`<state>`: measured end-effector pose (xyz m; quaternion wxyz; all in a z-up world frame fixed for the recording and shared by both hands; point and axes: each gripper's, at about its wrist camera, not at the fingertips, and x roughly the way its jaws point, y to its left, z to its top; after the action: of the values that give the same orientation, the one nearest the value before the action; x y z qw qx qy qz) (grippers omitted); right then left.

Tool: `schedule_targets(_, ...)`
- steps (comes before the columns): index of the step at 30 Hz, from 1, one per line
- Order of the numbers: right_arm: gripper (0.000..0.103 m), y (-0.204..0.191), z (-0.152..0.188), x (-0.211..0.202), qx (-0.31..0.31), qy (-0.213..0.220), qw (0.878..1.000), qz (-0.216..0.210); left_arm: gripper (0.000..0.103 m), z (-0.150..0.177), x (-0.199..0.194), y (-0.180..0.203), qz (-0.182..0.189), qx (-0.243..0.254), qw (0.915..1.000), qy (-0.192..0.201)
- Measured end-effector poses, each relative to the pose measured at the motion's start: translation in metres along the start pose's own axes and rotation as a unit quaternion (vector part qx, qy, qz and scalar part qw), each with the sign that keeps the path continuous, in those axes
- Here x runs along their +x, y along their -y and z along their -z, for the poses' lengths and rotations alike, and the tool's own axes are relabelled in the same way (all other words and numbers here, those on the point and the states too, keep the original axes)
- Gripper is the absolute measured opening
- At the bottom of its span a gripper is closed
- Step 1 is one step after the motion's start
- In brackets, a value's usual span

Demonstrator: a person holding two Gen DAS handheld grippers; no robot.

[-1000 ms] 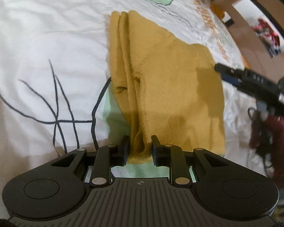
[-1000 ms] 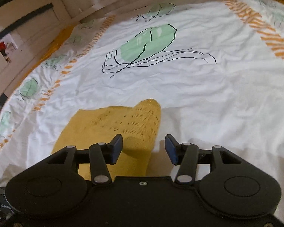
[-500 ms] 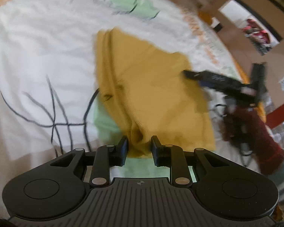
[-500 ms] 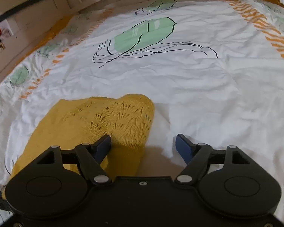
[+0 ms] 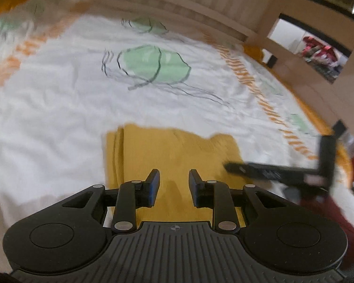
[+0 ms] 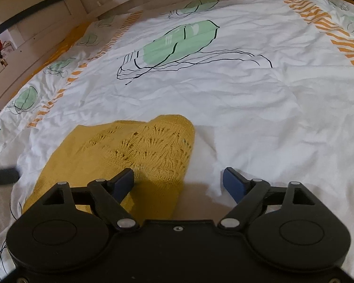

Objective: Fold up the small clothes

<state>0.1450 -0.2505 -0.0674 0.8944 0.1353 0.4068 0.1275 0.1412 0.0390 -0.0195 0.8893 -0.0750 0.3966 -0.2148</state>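
Yellow knit garment (image 6: pixel 120 151) flat, right tongs (image 6: pixel 178 181) spread (just widened), angled down

A big bed (image 6: pixel 259 108) has a white sheet with green shapes and orange stripes. Light wooden walls (image 5: pixel 200 2) stand behind it. An open cupboard (image 5: pixel 318 47) holds red things.

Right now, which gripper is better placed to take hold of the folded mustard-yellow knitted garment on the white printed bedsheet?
Right, probably. The right gripper sits low with jaws spread across the mustard-yellow knitted garment's edge. The left gripper has narrower jaws, with nothing visibly between them, over the garment's middle.
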Motion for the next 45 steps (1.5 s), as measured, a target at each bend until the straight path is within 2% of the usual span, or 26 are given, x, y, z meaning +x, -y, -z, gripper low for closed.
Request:
schedule_targets(4, 0.085, 0.0, 0.0, 0.0, 0.0, 0.0, 1.0, 0.0, 0.026, -0.014, 0.036, 0.0, -0.031, 0.006, 0.9994, 0.011)
schedule_targets(8, 0.088, 0.0, 0.0, 0.0, -0.001, 0.0, 1.0, -0.001, 0.026, -0.018, 0.062, -0.005, -0.049, 0.009, 0.9987, 0.004)
schedule_targets(11, 0.089, 0.0, 0.0, 0.0, -0.002, 0.001, 1.0, 0.0, 0.026, -0.008, 0.079, -0.017, -0.11, 0.021, 0.9935, -0.018)
schedule_targets(13, 0.089, 0.001, 0.0, -0.001, 0.002, 0.006, 1.0, 0.006, 0.029, 0.0, 0.077, -0.03, -0.117, 0.002, 0.9931, -0.009)
schedule_targets(16, 0.089, 0.001, -0.001, -0.003, 0.01, 0.016, 1.0, 0.019, 0.03, 0.007, 0.068, -0.039, -0.106, -0.024, 0.9941, 0.0)
schedule_targets(22, 0.092, -0.006, -0.005, -0.008, 0.0, 0.059, 0.998, 0.018, 0.03, 0.009, 0.066, -0.04, -0.105, -0.02, 0.9943, 0.004)
schedule_targets(24, 0.094, -0.007, -0.007, 0.0, -0.007, 0.046, 0.999, 0.023, 0.03, 0.007, 0.068, -0.041, -0.103, -0.02, 0.9945, 0.005)
schedule_targets(26, 0.094, -0.004, -0.005, 0.01, -0.009, 0.029, 0.998, 0.047, 0.03, 0.007, 0.07, -0.042, -0.102, -0.021, 0.9945, 0.006)
schedule_targets(30, 0.097, -0.001, -0.005, 0.005, -0.002, 0.039, 0.998, 0.051, 0.031, 0.005, 0.069, -0.041, -0.101, -0.026, 0.9945, 0.006)
schedule_targets(31, 0.097, -0.002, -0.005, 0.002, -0.006, 0.045, 0.998, 0.054, 0.033, 0.004, 0.067, -0.04, -0.102, -0.03, 0.9943, 0.007)
schedule_targets(35, 0.102, -0.003, -0.003, -0.009, -0.004, 0.062, 0.997, 0.056, 0.066, 0.005, 0.051, -0.037, -0.111, -0.031, 0.9933, 0.015)
schedule_targets(38, 0.102, -0.005, -0.002, -0.018, -0.005, 0.075, 0.996, 0.054, 0.073, 0.009, 0.035, -0.034, -0.111, -0.032, 0.9932, 0.016)
schedule_targets(39, 0.102, -0.006, -0.002, -0.022, -0.006, 0.078, 0.996, 0.051, 0.083, 0.01, 0.029, -0.033, -0.117, -0.03, 0.9926, 0.017)
schedule_targets(41, 0.103, -0.01, -0.001, -0.029, -0.011, 0.083, 0.995, 0.046, 0.094, 0.014, 0.017, -0.029, -0.124, -0.028, 0.9916, 0.027)
schedule_targets(45, 0.102, -0.023, 0.006, -0.044, -0.01, 0.084, 0.996, 0.04, 0.094, 0.02, -0.008, -0.017, -0.145, -0.021, 0.9882, 0.043)
